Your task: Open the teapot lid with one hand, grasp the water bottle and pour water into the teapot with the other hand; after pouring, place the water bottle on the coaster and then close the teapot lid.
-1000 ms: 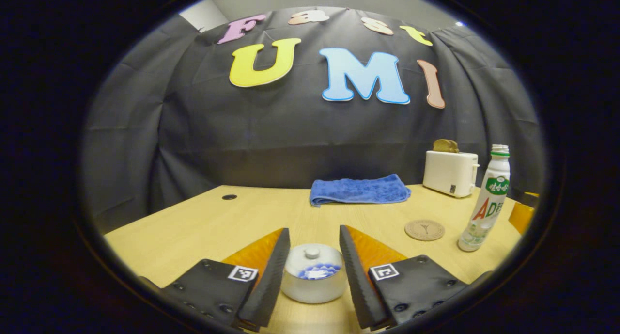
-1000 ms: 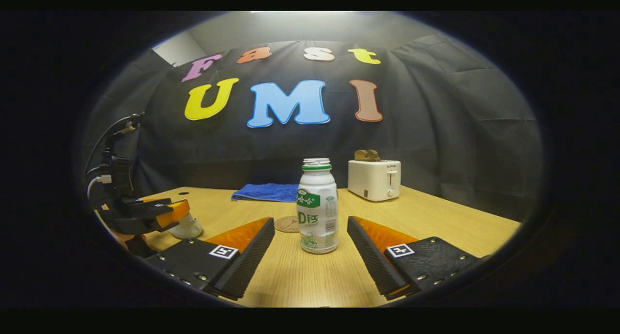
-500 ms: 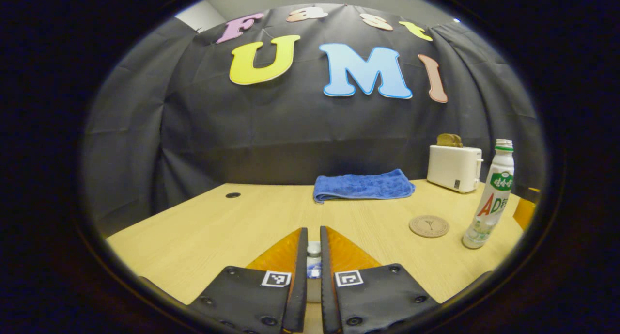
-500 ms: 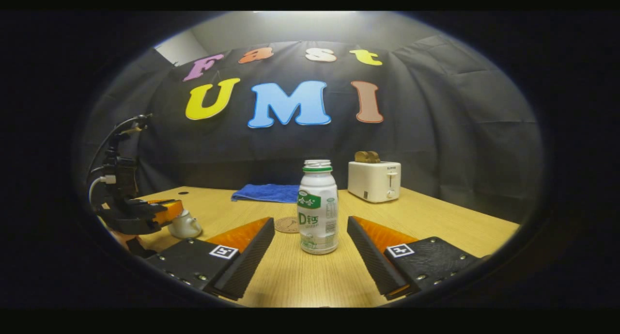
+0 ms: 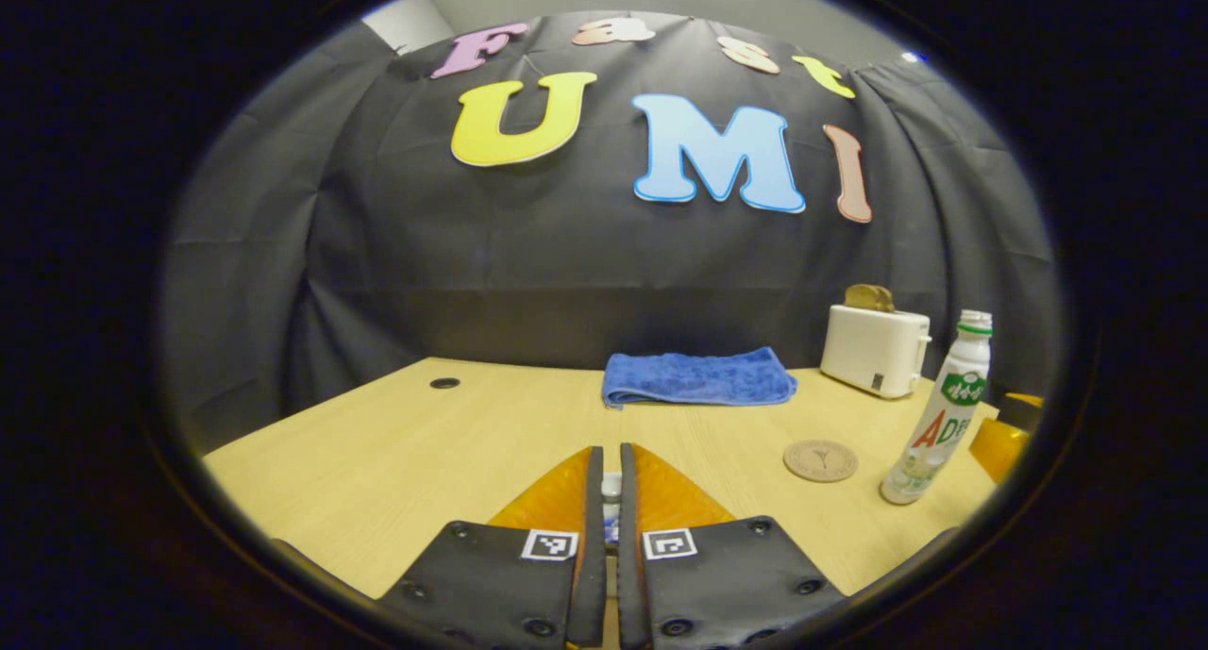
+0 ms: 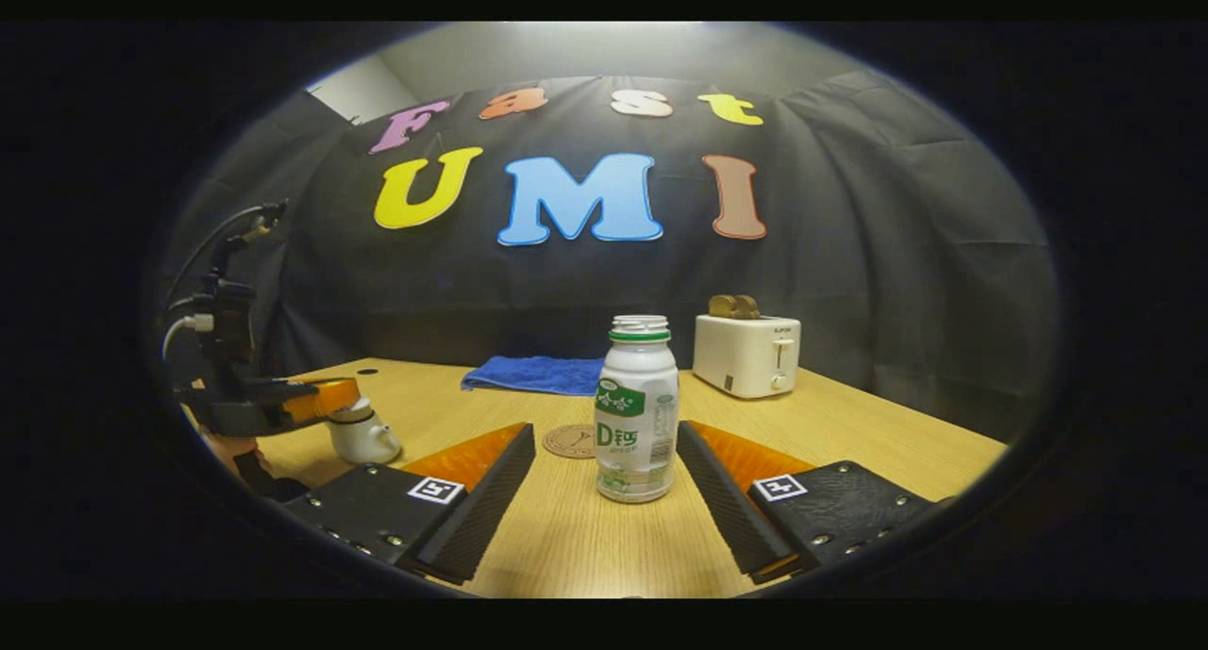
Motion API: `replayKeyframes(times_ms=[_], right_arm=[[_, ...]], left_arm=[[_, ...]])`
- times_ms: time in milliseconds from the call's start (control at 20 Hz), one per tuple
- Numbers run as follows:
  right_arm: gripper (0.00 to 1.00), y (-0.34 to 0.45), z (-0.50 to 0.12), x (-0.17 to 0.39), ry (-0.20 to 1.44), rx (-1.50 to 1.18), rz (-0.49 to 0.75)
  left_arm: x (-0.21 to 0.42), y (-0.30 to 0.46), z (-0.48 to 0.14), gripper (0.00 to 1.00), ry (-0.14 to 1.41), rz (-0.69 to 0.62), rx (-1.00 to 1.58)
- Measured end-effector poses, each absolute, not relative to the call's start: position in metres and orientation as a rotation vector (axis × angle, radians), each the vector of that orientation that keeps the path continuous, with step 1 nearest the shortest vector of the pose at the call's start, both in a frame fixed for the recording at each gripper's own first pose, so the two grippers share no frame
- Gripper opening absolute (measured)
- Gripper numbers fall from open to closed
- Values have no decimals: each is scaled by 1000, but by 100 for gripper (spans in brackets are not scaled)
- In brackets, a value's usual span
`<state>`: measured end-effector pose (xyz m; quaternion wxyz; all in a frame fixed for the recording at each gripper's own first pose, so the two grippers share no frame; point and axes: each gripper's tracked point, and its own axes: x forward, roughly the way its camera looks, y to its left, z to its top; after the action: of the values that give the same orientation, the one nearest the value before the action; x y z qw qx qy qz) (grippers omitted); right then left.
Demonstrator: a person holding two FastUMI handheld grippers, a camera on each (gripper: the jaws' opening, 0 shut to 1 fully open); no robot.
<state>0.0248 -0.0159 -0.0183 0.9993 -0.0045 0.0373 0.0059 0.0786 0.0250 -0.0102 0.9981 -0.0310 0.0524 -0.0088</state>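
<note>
On the far left of the right gripper view, the left gripper (image 6: 321,407) sits clamped on the knob of the lid (image 5: 611,486) above the white teapot (image 6: 362,437); that lid looks small, glazed and slippery, likely fragile, so the knob is the place to hold. Right of it lies the round coaster (image 6: 569,440). Further right, the water bottle (image 6: 636,409) stands uncapped between the spread fingers of the right gripper (image 6: 604,485), untouched. It looks light, smooth plastic; best taken around the middle, kept upright.
</note>
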Motion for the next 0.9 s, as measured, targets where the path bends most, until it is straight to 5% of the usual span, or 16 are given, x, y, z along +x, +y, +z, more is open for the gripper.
replayKeyframes(times_ms=[900], right_arm=[[92, -39, -38, 85, 176, -76, -47]], left_arm=[[9, 125, 28, 15, 60, 140, -50]])
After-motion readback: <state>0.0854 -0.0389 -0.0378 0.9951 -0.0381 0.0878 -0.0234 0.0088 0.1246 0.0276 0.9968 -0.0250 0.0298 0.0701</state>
